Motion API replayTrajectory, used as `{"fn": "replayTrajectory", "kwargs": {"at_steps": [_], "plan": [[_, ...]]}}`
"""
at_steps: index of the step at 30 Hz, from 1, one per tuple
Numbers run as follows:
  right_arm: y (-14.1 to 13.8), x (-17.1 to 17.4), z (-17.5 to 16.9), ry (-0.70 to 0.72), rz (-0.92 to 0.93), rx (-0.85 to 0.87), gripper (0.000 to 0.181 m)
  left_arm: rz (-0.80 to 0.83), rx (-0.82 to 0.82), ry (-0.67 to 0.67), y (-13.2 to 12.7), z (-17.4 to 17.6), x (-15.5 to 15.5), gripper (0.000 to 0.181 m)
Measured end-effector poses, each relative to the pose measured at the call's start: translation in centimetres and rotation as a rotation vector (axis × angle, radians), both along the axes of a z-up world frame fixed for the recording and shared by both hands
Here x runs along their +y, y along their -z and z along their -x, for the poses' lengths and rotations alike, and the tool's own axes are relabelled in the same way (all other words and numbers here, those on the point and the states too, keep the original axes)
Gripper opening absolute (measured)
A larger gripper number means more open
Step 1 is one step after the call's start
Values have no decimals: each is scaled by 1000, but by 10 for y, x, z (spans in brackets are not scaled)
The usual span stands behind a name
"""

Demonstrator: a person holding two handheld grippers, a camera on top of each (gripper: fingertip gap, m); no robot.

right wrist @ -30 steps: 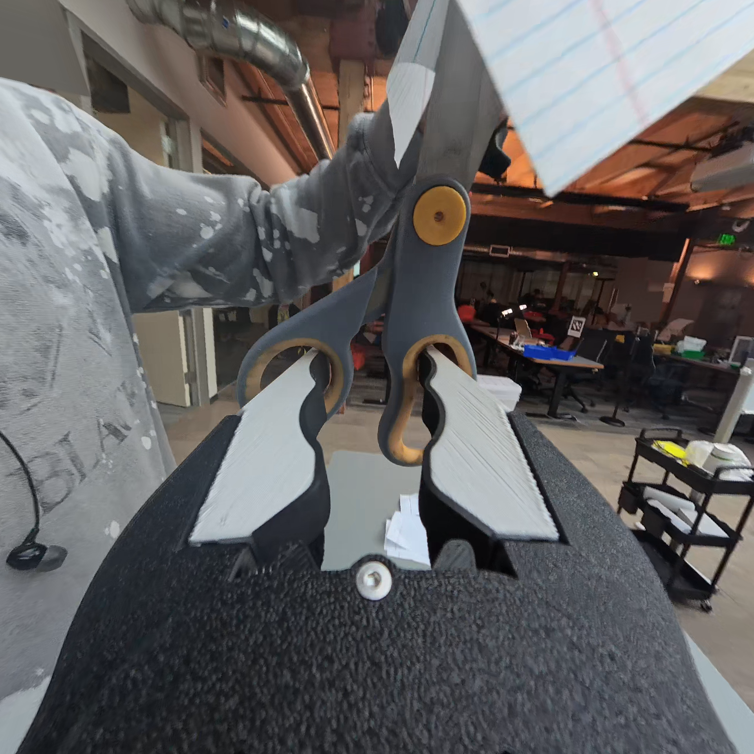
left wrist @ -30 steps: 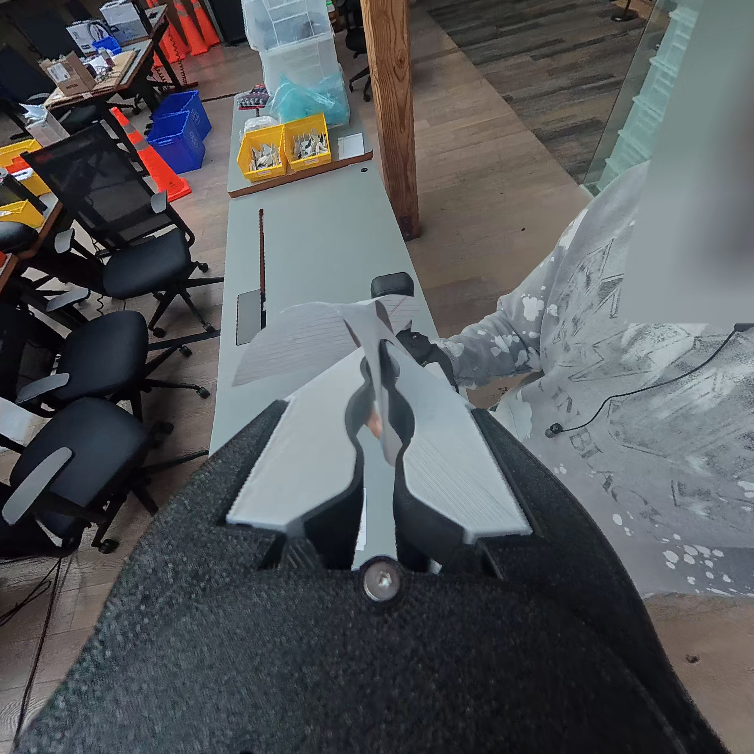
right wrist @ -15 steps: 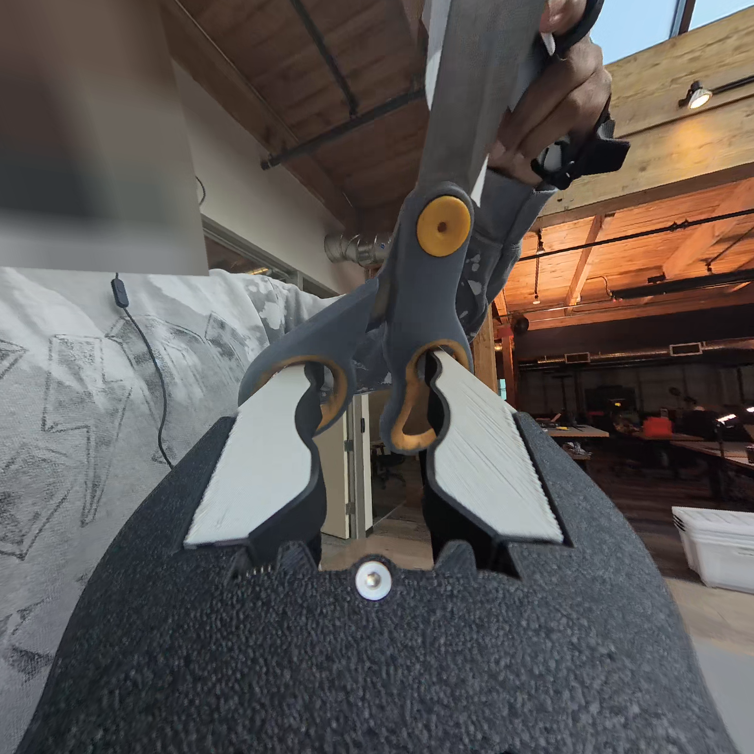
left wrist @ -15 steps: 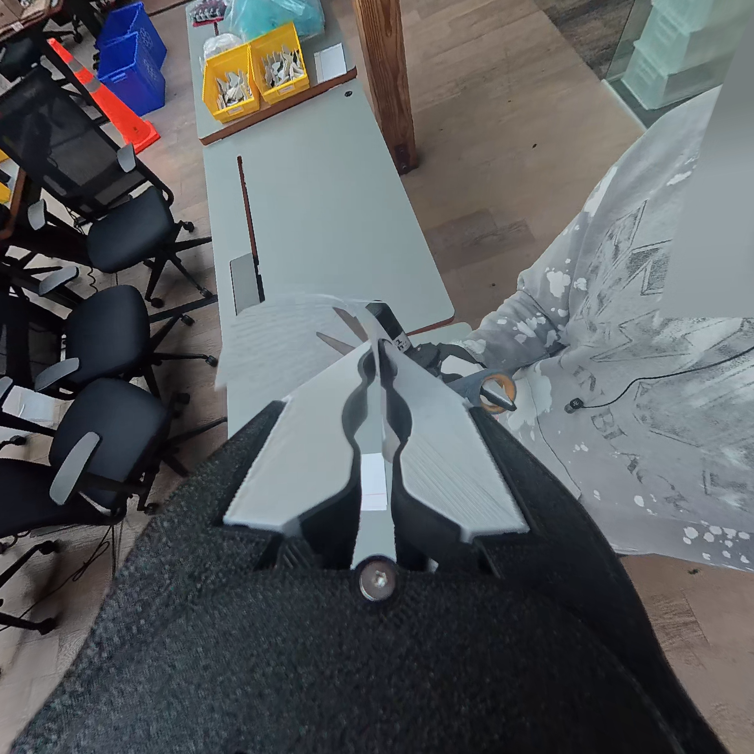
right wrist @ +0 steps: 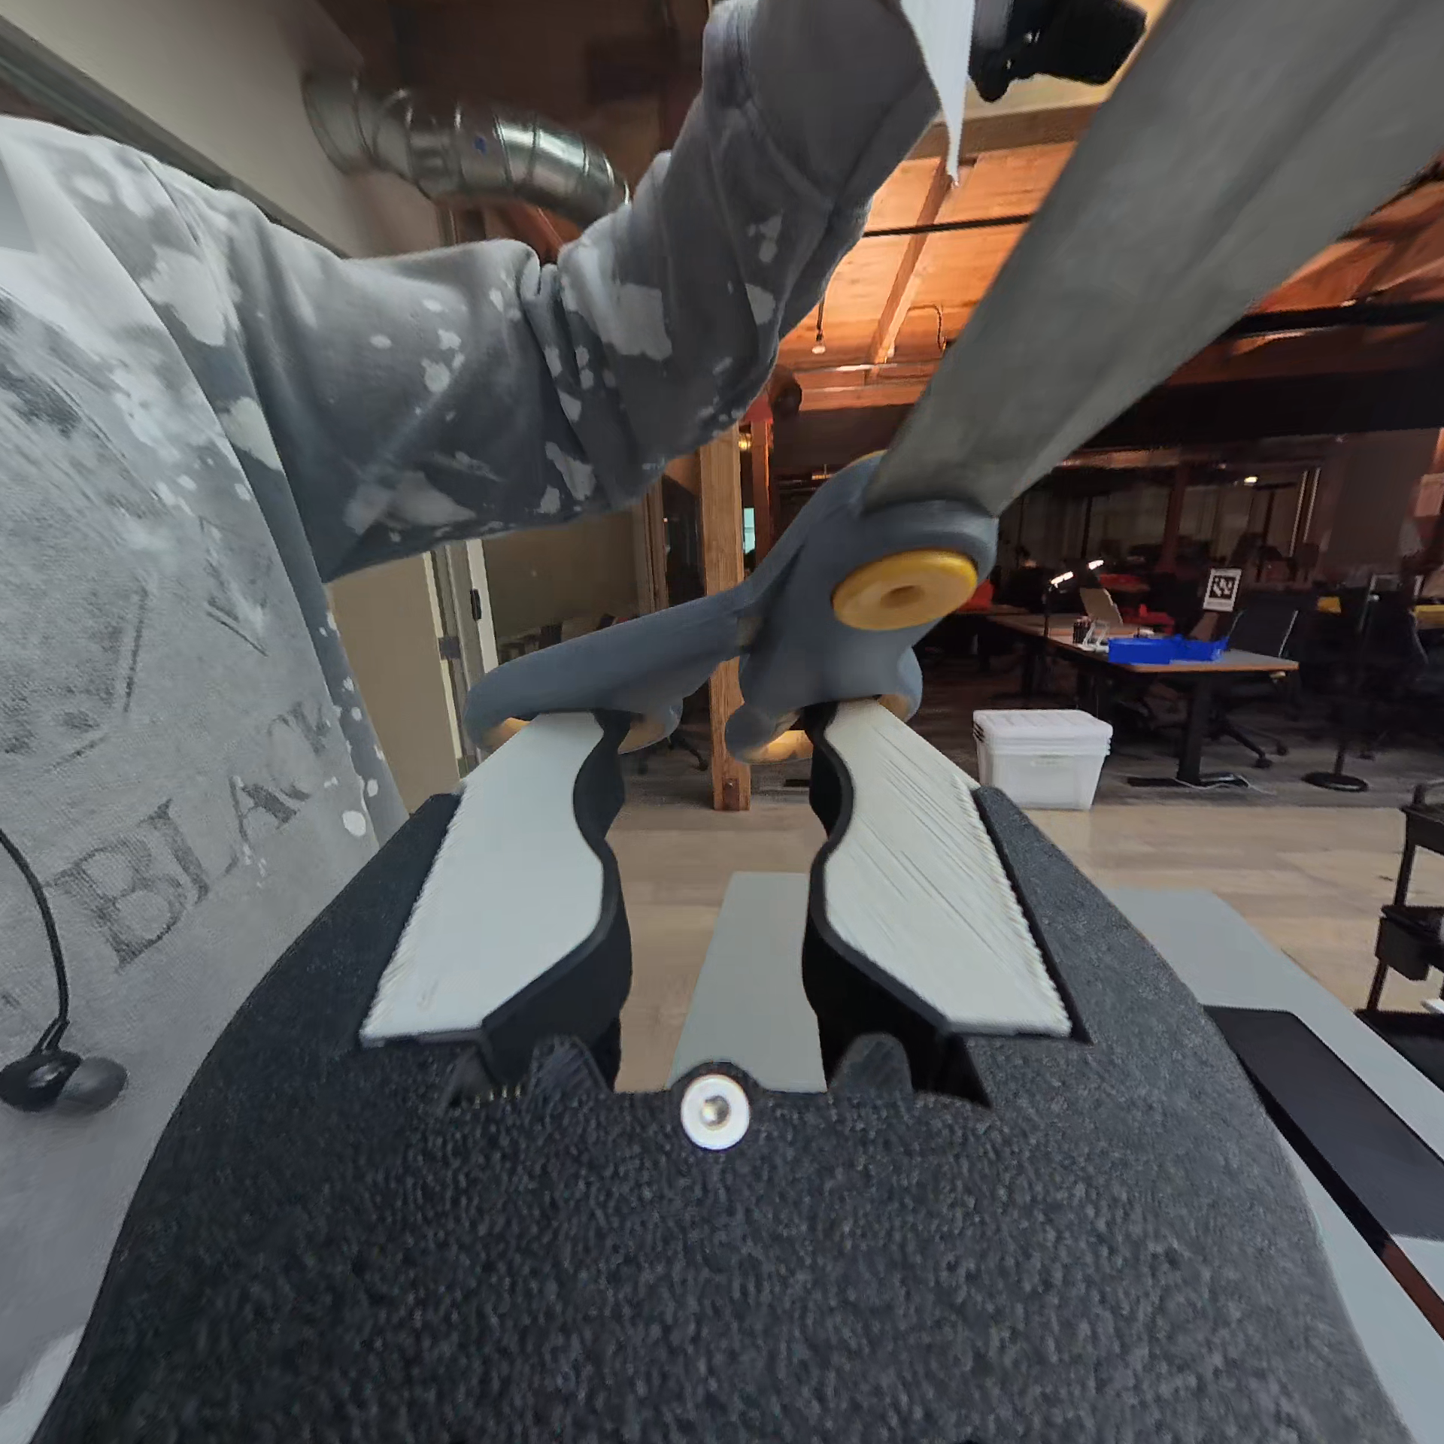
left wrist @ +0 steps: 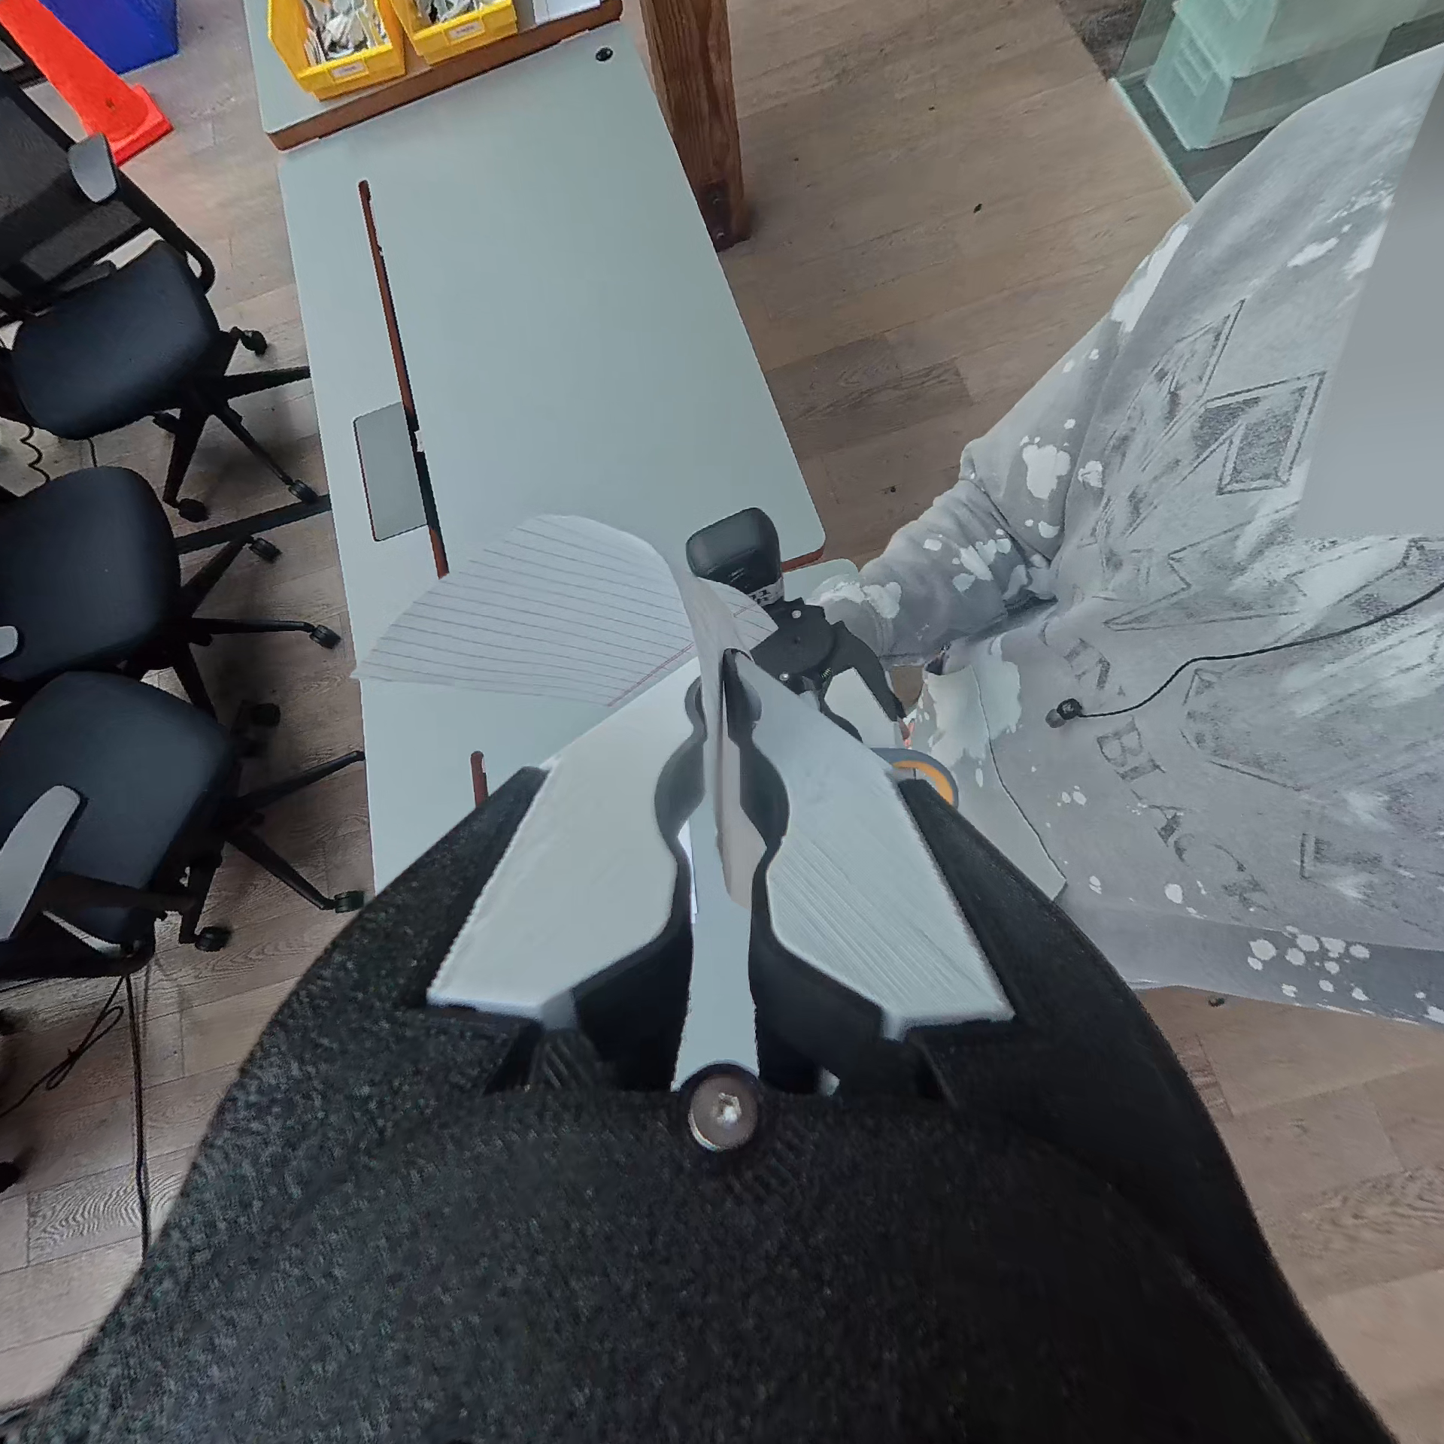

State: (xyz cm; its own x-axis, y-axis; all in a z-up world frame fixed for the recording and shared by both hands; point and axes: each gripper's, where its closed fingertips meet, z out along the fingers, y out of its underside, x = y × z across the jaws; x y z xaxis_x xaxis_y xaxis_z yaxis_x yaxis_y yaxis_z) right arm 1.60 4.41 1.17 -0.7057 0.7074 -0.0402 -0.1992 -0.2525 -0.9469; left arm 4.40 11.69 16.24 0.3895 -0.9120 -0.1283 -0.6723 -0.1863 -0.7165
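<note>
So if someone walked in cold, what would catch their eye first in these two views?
Probably the grey-and-yellow scissors, their handle loops hooked over the right gripper's spread fingers, blade angling up. Next, the lined paper pinched on edge in the shut left gripper, held above the long grey table.

Ahead of left claw [left wrist: 715, 680]: lined paper sheet [left wrist: 539, 617] pinched between its fingers, fanning out left and blocking the view forward.
Below: grey table [left wrist: 547, 312], its top bare beyond the sheet.
Left side: black office chairs [left wrist: 101, 547] crowd the table edge.
Right side: person's grey sleeve [left wrist: 938, 586] and the other claw's black mount [left wrist: 797, 641] close in.
Far: wooden post [left wrist: 699, 117] beside the table.
Right claw [right wrist: 711, 727]: fingers threaded through scissors [right wrist: 820, 633] handles, blade and sleeve overhead.
</note>
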Motion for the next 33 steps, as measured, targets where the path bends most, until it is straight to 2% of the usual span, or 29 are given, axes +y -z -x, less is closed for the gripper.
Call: {"fn": "replayTrajectory", "kwargs": {"at_steps": [7, 12, 19, 24, 27, 33], "plan": [[7, 18, 2, 27, -76, -49, 44, 32, 1, 81, 0, -10, -11, 0], [16, 14, 4, 20, -148, -83, 44, 35, 35, 157, -9, -21, -17, 0], [49, -4, 6, 16, -305, -194, 44, 36, 182, 99, -19, -7, 1, 0], [65, -13, 5, 15, -393, -278, 44, 72, 232, 23, -3, 8, 12, 0], [65, -6, 2, 19, -393, -315, 44, 111, 218, 10, 11, 13, 7, 0], [87, 8, -7, 4, -485, -444, 44, 158, 180, 3, 27, 19, -4, 0]]}}
